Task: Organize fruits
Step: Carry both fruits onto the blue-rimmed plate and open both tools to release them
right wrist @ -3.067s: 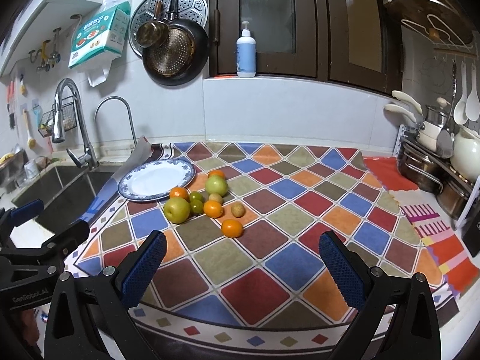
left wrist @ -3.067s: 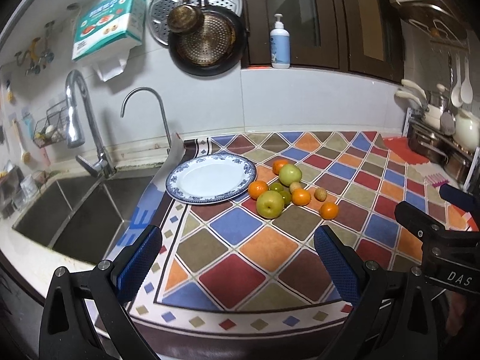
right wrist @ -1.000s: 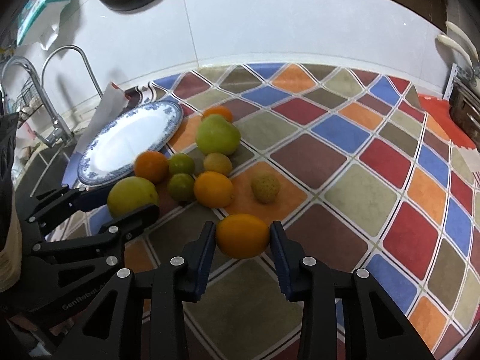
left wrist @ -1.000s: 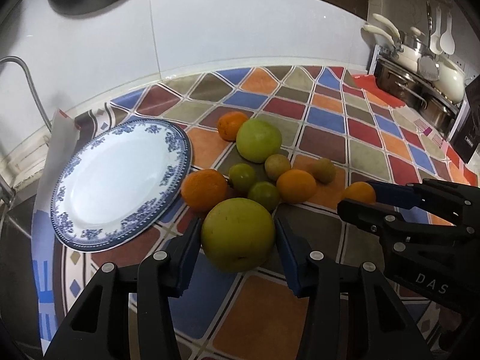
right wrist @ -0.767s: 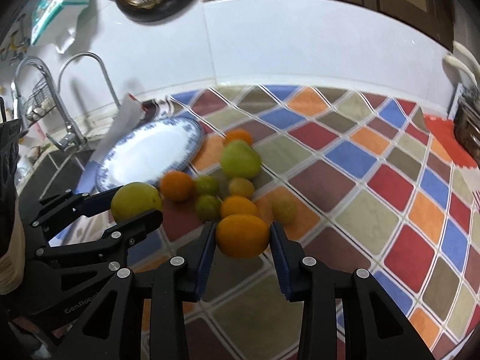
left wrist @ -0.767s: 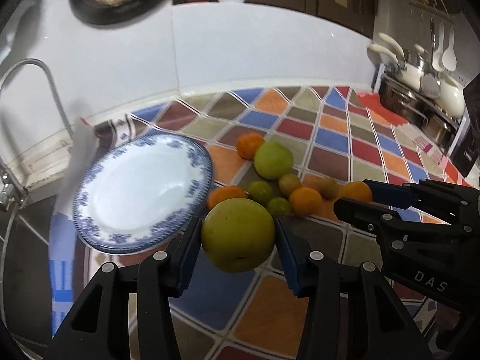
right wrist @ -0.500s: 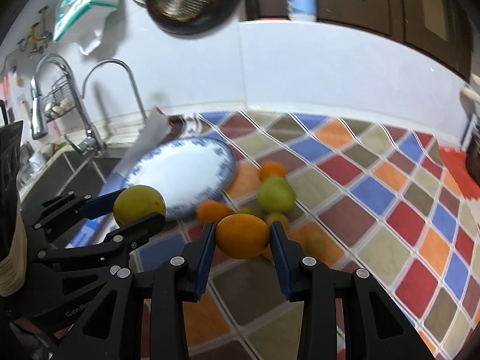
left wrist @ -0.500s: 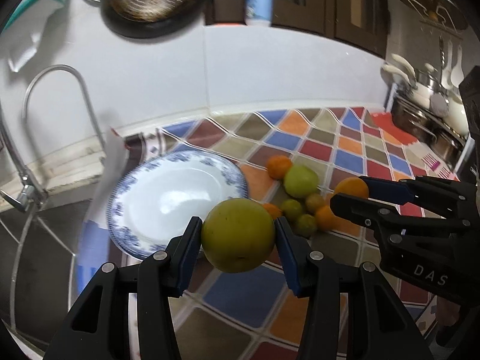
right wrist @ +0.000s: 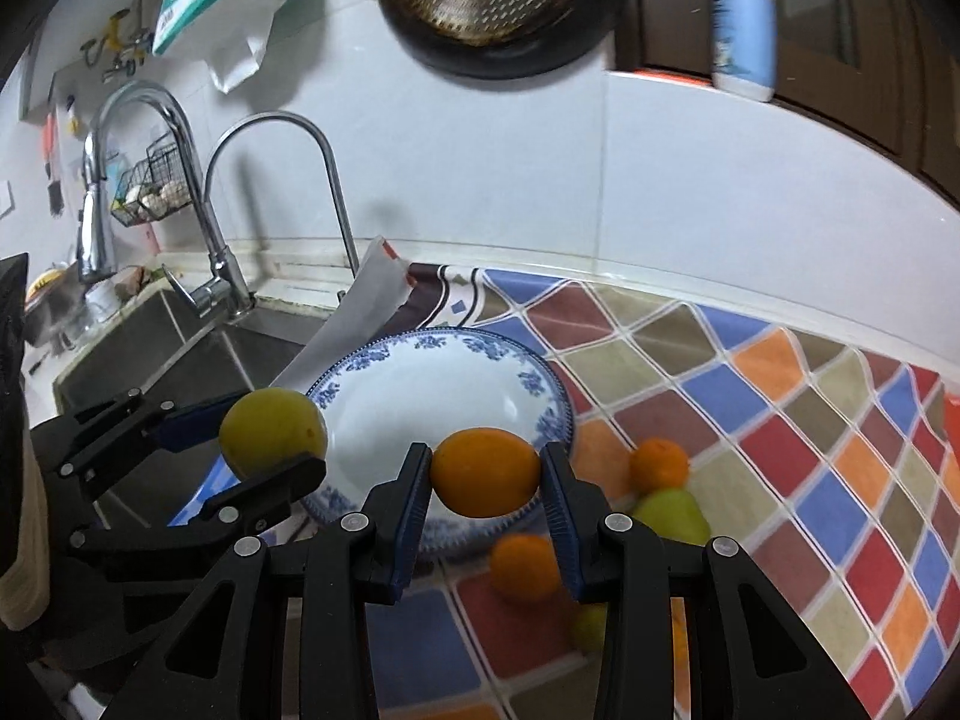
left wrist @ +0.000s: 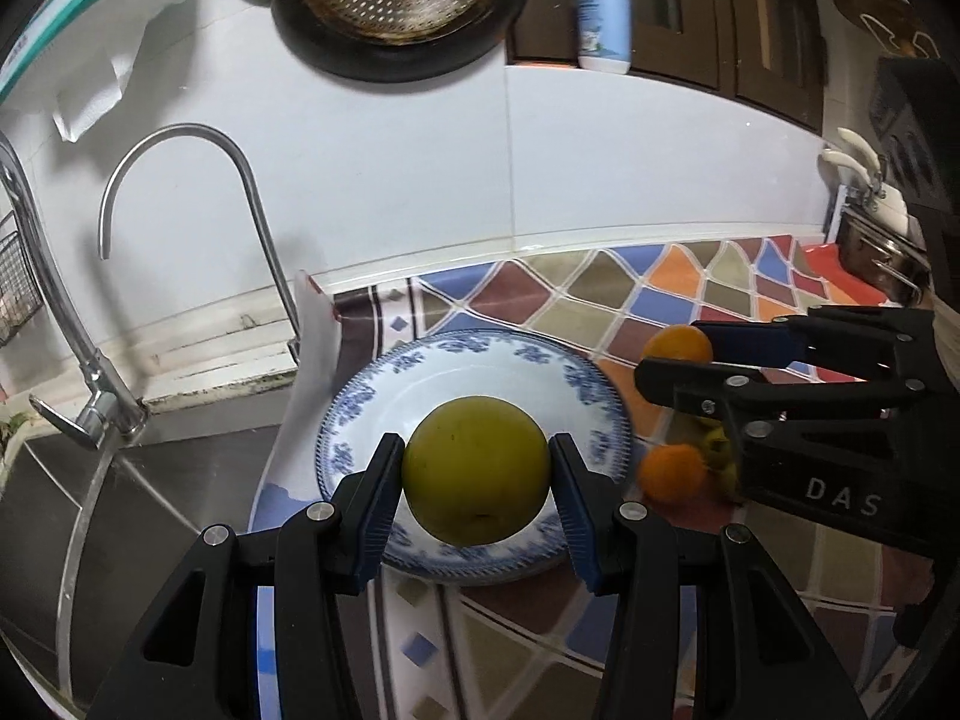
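— Blue-patterned white porcelain plate (left wrist: 591, 387): which fruit's closer?
— Left gripper (left wrist: 475, 483), clamped on big yellow-green apple (left wrist: 477, 468), hangs over plate centre. Right gripper (right wrist: 486, 480), pinching small round orange (right wrist: 485, 471), sits over plate's near-right rim.

Counted: 1 blue-rimmed plate (right wrist: 543, 387). 2 fruits clamped: 1 green apple (left wrist: 476, 470), 1 orange (right wrist: 485, 471). Right of claws on mat: 2 more oranges (right wrist: 659, 464), 1 green pear (right wrist: 672, 515); others too blurred to count. 2 faucets (right wrist: 282, 192).
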The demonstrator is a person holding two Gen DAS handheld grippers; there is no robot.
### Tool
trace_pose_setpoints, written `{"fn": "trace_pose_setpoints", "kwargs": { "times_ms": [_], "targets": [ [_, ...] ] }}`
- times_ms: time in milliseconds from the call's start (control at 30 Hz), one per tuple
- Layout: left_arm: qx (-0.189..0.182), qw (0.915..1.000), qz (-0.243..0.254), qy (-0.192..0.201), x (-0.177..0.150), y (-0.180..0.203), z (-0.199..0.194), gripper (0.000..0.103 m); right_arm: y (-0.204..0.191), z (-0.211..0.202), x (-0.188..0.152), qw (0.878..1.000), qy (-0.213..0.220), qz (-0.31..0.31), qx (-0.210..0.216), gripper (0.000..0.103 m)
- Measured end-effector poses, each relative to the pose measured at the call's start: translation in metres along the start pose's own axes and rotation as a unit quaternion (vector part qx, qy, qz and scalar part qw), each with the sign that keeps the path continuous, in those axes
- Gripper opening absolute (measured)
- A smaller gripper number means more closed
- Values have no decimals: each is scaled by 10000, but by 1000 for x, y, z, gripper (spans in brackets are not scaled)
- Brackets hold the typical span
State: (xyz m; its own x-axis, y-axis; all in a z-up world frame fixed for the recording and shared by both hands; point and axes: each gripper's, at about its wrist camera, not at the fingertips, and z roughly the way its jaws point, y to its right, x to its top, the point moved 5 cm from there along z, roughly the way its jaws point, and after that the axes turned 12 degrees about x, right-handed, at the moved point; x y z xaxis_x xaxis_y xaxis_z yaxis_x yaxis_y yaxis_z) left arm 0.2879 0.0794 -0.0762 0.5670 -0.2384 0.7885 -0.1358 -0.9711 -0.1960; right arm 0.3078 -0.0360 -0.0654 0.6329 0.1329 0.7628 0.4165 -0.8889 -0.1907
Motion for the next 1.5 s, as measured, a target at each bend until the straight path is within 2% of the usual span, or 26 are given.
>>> {"fn": "trace_pose_setpoints", "kwargs": {
  "times_ms": [200, 500, 633, 700, 933, 1133, 1233, 1433, 1500],
  "targets": [
    [75, 9999, 65, -69, 8, -13, 36, 48, 6, 48, 21, 9993, -353, -97, 92, 38],
    [0, 9991, 107, -399, 12, -19, 92, 48, 19, 106, 38, 9953, -907, -246, 211, 38],
    [-36, 9985, 137, -535, 13, -19, 110, 48, 29, 126, 39, 9930, -1137, -153, 298, 38],
    [-69, 9980, 161, -608, 14, -17, 118, 48, 32, 135, 39, 9920, -1162, -97, 485, 38],
    [-53, 9966, 218, -798, 14, -13, 136, 48, 39, 148, 39, 9902, -1293, -33, 517, 38],
    [73, 9974, 298, -653, 20, -15, 132, 50, 42, 153, 38, 9899, -1322, 32, 509, 38],
    [114, 9979, 186, -611, 24, -22, 123, 51, 43, 150, 38, 9903, -1306, 82, 478, 38],
    [203, 9991, 64, -354, 31, -30, 84, 59, 37, 117, 40, 9955, -914, -89, 235, 39],
    [200, 9995, 46, -230, 34, -31, 69, 63, 33, 98, 41, 9974, -693, -135, 134, 44]
  ]
}}
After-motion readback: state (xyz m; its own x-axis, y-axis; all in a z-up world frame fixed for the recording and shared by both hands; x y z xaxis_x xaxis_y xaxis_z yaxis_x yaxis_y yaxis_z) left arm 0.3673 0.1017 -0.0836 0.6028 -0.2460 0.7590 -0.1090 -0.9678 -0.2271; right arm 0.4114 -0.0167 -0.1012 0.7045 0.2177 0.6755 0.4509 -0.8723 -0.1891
